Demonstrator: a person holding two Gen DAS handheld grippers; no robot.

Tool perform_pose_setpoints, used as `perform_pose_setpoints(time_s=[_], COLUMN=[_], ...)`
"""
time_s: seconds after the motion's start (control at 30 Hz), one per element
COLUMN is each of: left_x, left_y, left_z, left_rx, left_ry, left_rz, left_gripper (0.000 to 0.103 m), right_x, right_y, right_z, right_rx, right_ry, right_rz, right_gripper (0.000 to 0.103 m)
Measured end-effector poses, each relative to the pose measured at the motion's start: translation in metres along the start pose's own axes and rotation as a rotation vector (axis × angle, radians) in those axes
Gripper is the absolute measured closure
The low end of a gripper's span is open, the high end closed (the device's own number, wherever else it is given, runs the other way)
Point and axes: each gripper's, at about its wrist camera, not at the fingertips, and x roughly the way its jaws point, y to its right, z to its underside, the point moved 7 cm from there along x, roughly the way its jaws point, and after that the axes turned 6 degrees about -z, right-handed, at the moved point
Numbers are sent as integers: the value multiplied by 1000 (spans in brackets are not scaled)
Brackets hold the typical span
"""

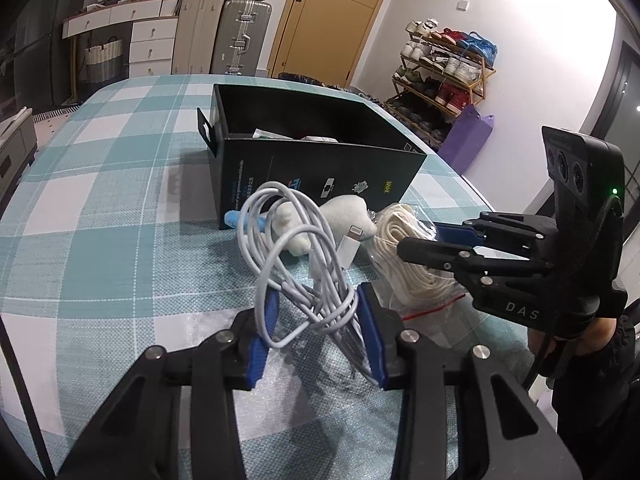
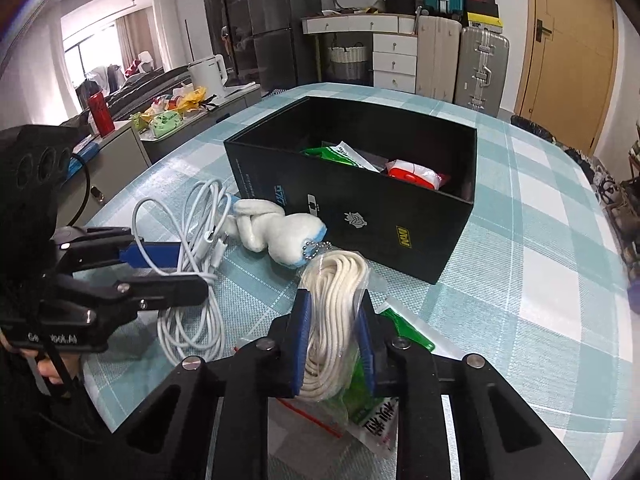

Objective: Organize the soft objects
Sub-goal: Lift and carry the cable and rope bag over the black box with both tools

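My left gripper (image 1: pixel 316 312) is shut on a coiled white charging cable (image 1: pixel 296 248), whose loops rise above the blue pads. My right gripper (image 2: pixel 332 320) is shut on a clear bag of white rope (image 2: pixel 332 280); it also shows in the left wrist view (image 1: pixel 404 256). A white plush toy (image 2: pixel 276 232) lies on the checked tablecloth between the two, against the open black box (image 2: pixel 400 216). The box holds a green packet (image 2: pixel 340 154) and a red and white packet (image 2: pixel 416 172).
A green packet (image 2: pixel 404 332) lies under the rope bag. The table (image 1: pixel 100 208) carries a teal checked cloth. Suitcases (image 1: pixel 240 36), drawers and a door stand behind it. A shoe rack (image 1: pixel 444 76) stands at the right. A counter with a kettle (image 2: pixel 206 74) is at the left.
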Motion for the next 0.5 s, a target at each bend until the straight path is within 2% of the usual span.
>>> perform_pose_setpoints(time_s=[0.27, 0.5], left_x=[-4, -9], left_y=[2, 0], left_z=[-3, -7], left_rx=[6, -9], left_ry=[20, 34], left_rz=[2, 6], left_gripper=[68, 68], right_x=[-13, -28], right_y=[5, 5], right_z=[0, -3], right_rx=[-16, -27], right_ry=[25, 63], right_rz=[25, 40], right_gripper=[89, 89])
